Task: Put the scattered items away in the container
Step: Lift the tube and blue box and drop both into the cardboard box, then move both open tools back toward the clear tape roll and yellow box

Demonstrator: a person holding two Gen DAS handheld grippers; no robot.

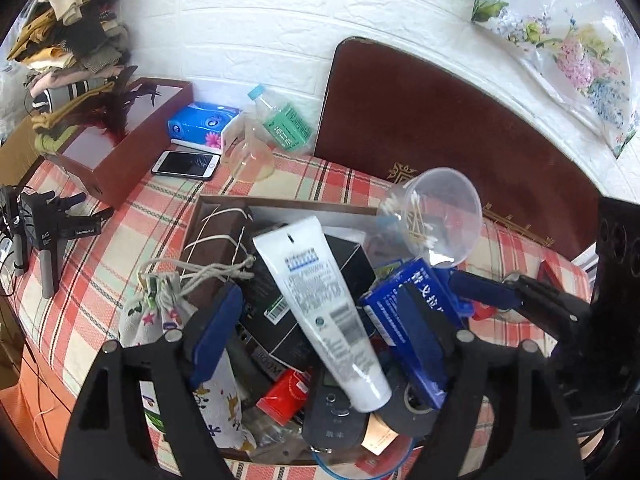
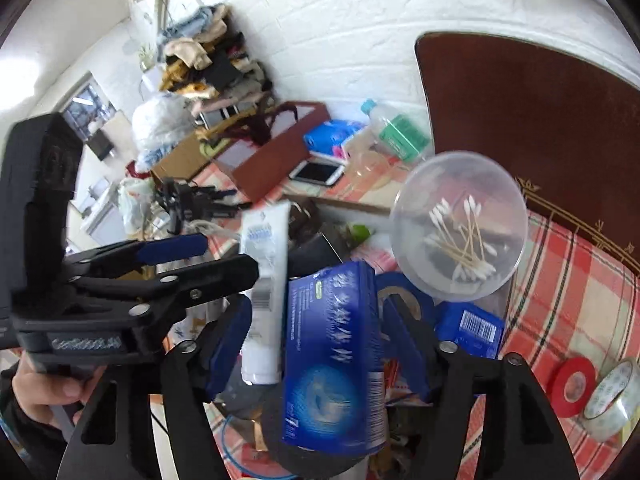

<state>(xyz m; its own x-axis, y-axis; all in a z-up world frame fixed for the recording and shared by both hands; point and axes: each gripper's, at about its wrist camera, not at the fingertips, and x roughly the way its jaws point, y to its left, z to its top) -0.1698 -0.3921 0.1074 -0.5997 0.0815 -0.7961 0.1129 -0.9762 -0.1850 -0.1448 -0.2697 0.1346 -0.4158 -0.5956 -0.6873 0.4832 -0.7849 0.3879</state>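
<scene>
Jaws stand wide on my left gripper (image 1: pixel 318 298), with the tube (image 1: pixel 332 340) loose between them and neither pad pressing it. My right gripper (image 2: pixel 320 304) is equally wide around the blue box (image 2: pixel 332 352), which looks blurred and unsupported, so I hold nothing.

Both things lie over the container (image 1: pixel 280 202), which is already heaped above its rim. That is my main worry: landing on such a pile, the tube or box could skid off toward six o'clock and end up back on the cloth.

At one o'clock the clear cup (image 1: pixel 436 216) lies tipped, mouth open toward me. A knock from the box, or from my fingers pulling back, could scatter its swabs (image 2: pixel 464 240).

At nine o'clock the pouch (image 1: pixel 160 312) hangs over the rim and may slip out. At four o'clock from my right gripper, the red tape (image 2: pixel 572 386) and clear tape (image 2: pixel 612 400) lie outside.
</scene>
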